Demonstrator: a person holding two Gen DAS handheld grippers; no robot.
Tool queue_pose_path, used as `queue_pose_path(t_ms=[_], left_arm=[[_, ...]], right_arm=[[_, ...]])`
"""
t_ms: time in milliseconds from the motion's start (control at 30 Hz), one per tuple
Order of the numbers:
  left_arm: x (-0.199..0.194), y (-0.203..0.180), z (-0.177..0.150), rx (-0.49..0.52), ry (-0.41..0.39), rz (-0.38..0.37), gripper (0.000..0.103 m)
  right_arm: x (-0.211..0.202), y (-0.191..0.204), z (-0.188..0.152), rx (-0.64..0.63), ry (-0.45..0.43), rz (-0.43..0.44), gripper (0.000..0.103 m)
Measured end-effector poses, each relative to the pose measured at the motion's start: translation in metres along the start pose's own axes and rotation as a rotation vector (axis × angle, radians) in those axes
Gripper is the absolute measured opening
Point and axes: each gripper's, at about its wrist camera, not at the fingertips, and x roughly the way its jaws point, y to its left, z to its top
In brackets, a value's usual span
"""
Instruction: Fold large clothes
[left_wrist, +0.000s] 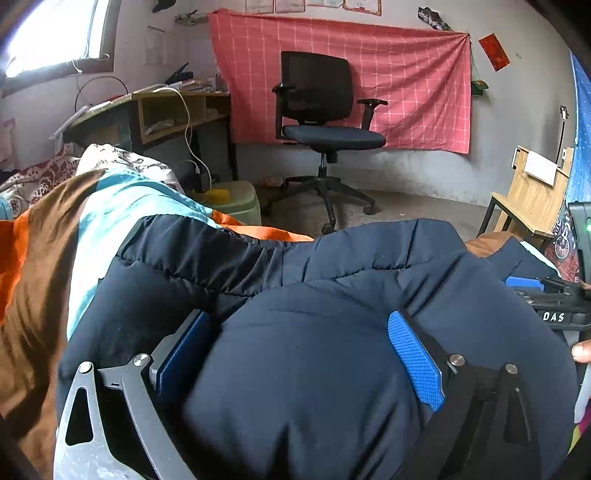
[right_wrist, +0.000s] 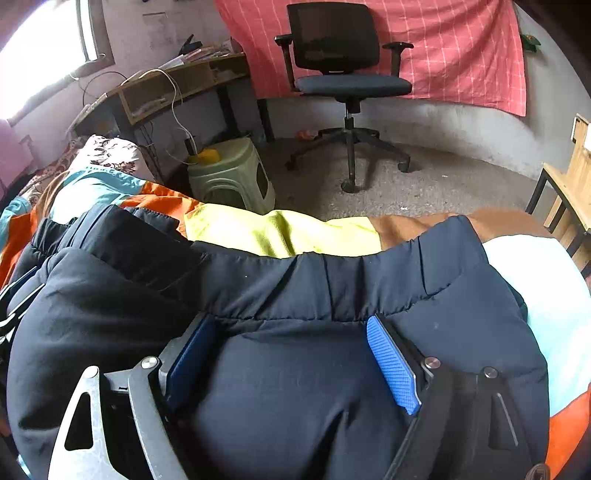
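Note:
A dark navy padded jacket (left_wrist: 332, 266) lies on a colourful bedspread (left_wrist: 44, 236) and fills the lower part of both views. My left gripper (left_wrist: 299, 332) has its blue pads wide apart, with a puffy fold of the jacket bulging between them. My right gripper (right_wrist: 291, 339) also stands wide open, pressed down on the jacket (right_wrist: 295, 280) near its quilted hem. The right gripper shows at the right edge of the left wrist view (left_wrist: 546, 291), resting on the jacket. Neither pair of pads pinches the fabric.
Beyond the bed edge stand a black office chair (left_wrist: 321, 122), a green plastic stool (right_wrist: 229, 173) with a yellow item on it, a wooden desk (left_wrist: 162, 110) with a white cable, and a wooden bench (left_wrist: 532, 192) at right. A pink checked cloth (left_wrist: 406, 74) hangs on the wall.

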Motion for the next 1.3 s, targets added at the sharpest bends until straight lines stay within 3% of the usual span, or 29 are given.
queue_pose_path(t_ms=[167, 367, 600, 900, 1100, 1300], left_arm=[[-0.003, 0.007, 0.001, -0.032, 0.009, -0.048, 0.096], [-0.01, 0.03, 0.012, -0.112, 0.119, -0.155, 0.097], [-0.04, 0.08, 0.017, -0.21, 0.142, -0.115, 0.097], [-0.067, 0.142, 0.017, -0.328, 0.199, -0.103, 0.097], [-0.07, 0.147, -0.006, -0.271, 0.313, -0.095, 0.097], [-0.075, 0.146, -0.014, -0.21, 0.352, -0.115, 0.097]], right_arm=[[-0.01, -0.002, -0.002, 0.018, -0.004, 0.01, 0.088], [-0.022, 0.003, -0.003, 0.02, 0.021, -0.083, 0.103], [-0.057, 0.007, -0.009, -0.054, -0.012, -0.174, 0.103], [-0.109, 0.015, -0.017, -0.169, -0.079, -0.178, 0.103], [-0.121, -0.004, -0.024, -0.157, -0.066, -0.198, 0.103], [-0.126, -0.046, -0.037, -0.064, -0.03, -0.222, 0.103]])
